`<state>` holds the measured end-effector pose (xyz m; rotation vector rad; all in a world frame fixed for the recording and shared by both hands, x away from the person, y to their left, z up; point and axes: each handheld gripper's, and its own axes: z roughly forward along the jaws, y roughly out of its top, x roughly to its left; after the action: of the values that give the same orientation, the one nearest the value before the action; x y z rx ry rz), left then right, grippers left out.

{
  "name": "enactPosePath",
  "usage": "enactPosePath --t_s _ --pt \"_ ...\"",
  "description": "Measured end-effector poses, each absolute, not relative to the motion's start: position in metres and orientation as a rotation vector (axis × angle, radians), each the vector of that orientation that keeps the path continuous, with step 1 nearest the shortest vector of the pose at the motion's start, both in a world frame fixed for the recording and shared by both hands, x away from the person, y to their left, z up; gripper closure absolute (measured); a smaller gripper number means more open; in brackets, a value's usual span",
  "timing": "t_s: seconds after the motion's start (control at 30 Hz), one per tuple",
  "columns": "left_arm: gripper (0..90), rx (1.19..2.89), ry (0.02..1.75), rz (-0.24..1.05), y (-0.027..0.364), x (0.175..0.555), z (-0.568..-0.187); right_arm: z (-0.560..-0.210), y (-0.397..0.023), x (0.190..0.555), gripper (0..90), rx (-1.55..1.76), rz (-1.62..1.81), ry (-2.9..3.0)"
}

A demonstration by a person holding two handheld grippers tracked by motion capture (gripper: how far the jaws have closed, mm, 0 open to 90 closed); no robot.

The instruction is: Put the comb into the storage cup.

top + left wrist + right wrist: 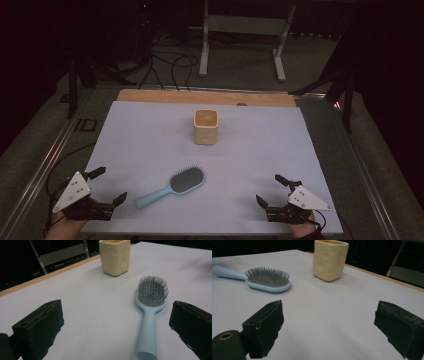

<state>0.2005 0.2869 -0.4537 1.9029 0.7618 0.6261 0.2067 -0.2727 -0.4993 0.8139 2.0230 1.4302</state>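
Hairbrush point(172, 186): light blue, bristles up, flat on the pale sheet point(150, 135) near its front edge, handle aimed at the front-left corner.
Left gripper point(109, 186): front-left corner, jaws wide, holding nothing; brush handle end just beside it.
Right gripper point(270, 190): front-right corner, jaws wide, holding nothing, well apart from brush.
Cup point(206, 126): cream, upright, mid-sheet toward the far edge.
Obstructions: bare sheet between jaws and brush.

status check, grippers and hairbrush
Left gripper open, empty. Right gripper open, empty. Hairbrush flat on table, untouched, nearer left. Cup behind, clear.
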Motion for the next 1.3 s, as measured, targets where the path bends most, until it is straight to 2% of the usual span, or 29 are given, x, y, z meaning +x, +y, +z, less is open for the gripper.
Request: enactPosePath --t_s 0.7,1.3 --pt "0.0 2.005 0.722 0.539 0.265 0.213 -0.438 -0.5 -0.272 0.207 8.4 0.816 1.44 2.027" --pt "0.0 2.068 0.65 0.543 0.238 0.218 -0.423 -0.499 -0.272 0.207 8.5 0.807 1.446 2.023"
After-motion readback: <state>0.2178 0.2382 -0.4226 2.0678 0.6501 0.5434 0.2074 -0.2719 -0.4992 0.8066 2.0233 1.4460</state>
